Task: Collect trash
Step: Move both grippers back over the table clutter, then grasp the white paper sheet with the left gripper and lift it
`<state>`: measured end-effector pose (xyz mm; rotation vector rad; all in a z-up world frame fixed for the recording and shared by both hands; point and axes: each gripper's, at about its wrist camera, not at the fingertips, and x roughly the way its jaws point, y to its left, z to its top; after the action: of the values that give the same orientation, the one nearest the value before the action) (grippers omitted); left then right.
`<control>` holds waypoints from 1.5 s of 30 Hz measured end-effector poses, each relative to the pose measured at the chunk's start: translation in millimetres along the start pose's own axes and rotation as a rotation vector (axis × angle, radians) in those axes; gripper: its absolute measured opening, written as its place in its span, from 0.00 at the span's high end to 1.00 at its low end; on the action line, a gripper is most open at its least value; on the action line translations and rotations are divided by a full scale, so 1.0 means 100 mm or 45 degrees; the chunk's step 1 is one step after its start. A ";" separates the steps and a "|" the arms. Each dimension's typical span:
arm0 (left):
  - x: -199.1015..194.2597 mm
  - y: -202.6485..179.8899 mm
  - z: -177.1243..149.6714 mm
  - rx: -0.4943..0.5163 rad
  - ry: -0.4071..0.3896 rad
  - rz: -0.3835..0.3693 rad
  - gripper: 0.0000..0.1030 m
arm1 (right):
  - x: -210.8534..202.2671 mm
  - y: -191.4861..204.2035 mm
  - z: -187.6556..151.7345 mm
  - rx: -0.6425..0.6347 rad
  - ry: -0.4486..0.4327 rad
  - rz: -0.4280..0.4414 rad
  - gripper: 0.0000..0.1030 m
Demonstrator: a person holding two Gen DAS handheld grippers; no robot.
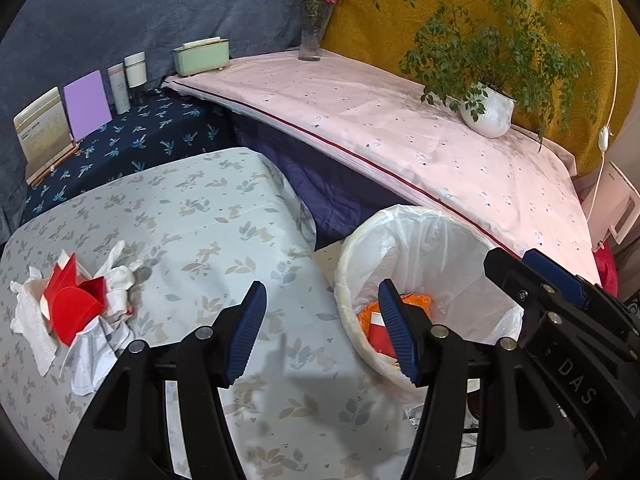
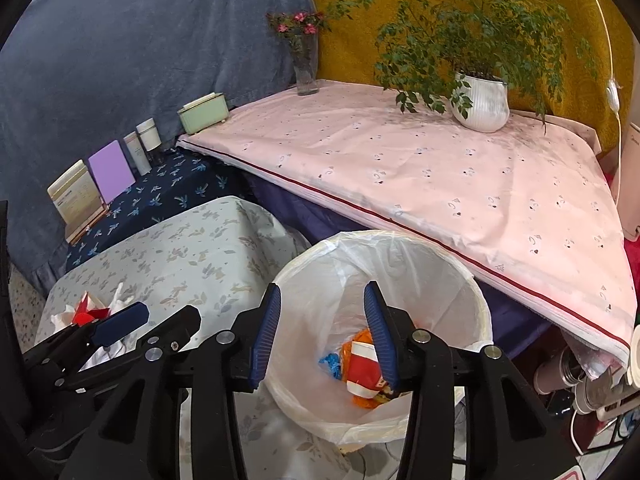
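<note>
A pile of trash point(image 1: 76, 312), red paper pieces and crumpled white tissues, lies on the leaf-print table point(image 1: 192, 216) at the left; it also shows in the right wrist view point(image 2: 90, 312). A white bin point(image 1: 424, 240) lined with a clear bag stands right of the table, holding red, orange and blue scraps point(image 2: 362, 368). My left gripper point(image 1: 322, 332) is open and empty over the table's right edge. My right gripper point(image 2: 320, 336) is open and empty, above the bin point(image 2: 472, 300). Each gripper shows at the edge of the other's view.
A pink-covered table point(image 1: 400, 128) behind the bin carries a potted plant point(image 1: 486, 110), a vase of flowers point(image 1: 314, 36) and a green box point(image 1: 202, 56). Bottles point(image 1: 128, 80) and cards point(image 1: 86, 104) stand on a dark blue surface at the back left.
</note>
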<state>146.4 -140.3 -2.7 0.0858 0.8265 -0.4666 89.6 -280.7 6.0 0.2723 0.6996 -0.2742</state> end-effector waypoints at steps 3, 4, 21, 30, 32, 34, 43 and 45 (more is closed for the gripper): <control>-0.05 0.10 -0.02 -0.013 -0.008 0.018 0.46 | -0.03 0.10 -0.01 -0.017 -0.001 0.013 0.57; -0.07 0.14 -0.03 -0.019 -0.010 0.025 0.46 | -0.03 0.15 -0.01 -0.024 -0.002 0.017 0.57; -0.30 0.85 -0.21 -0.152 -0.019 0.125 0.45 | -0.06 0.82 -0.14 -0.135 0.018 0.103 0.56; -0.38 1.31 -0.40 -0.229 -0.005 0.183 0.45 | -0.03 1.24 -0.25 -0.194 0.050 0.159 0.56; -0.39 1.41 -0.44 -0.240 0.001 0.196 0.45 | -0.03 1.34 -0.30 -0.209 0.059 0.173 0.56; -0.39 1.53 -0.50 -0.245 0.010 0.221 0.45 | -0.02 1.44 -0.34 -0.226 0.069 0.186 0.56; -0.37 2.00 -0.76 -0.259 0.058 0.280 0.45 | 0.07 1.80 -0.51 -0.273 0.119 0.229 0.56; -0.34 2.09 -0.82 -0.246 0.075 0.279 0.45 | 0.10 1.86 -0.55 -0.278 0.134 0.238 0.56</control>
<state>160.4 79.6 -55.9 0.0110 0.9050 -0.1771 127.4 -91.0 -12.4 0.1431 0.7955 -0.0049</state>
